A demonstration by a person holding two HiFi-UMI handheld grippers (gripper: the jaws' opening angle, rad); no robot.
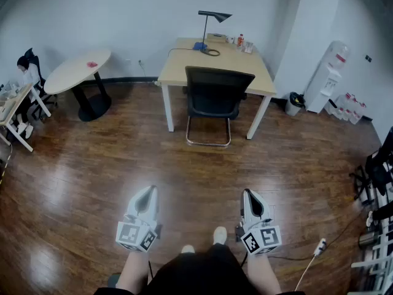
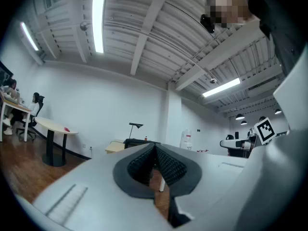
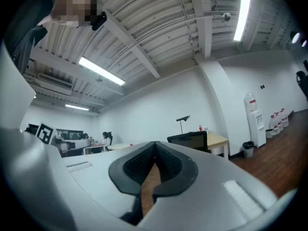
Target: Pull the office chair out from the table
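Note:
A black office chair (image 1: 218,97) with a chrome sled base stands tucked against the near side of a light wooden table (image 1: 215,63), its back toward me. Both grippers are held low in front of me, far short of the chair, pointing level at it. My left gripper (image 1: 147,195) is shut with nothing in it, and my right gripper (image 1: 249,196) is likewise shut and empty. The chair's back (image 3: 188,141) and the table (image 3: 217,141) show in the right gripper view above the closed jaws. In the left gripper view the chair (image 2: 136,141) peeks over the closed jaws.
A black desk lamp (image 1: 209,26) and small bottles (image 1: 240,40) sit on the table. A round white table (image 1: 78,70) stands at left, a water dispenser (image 1: 325,75) and bin (image 1: 295,102) at right. A person sits at a desk (image 1: 15,106) far left. Wood floor lies between me and the chair.

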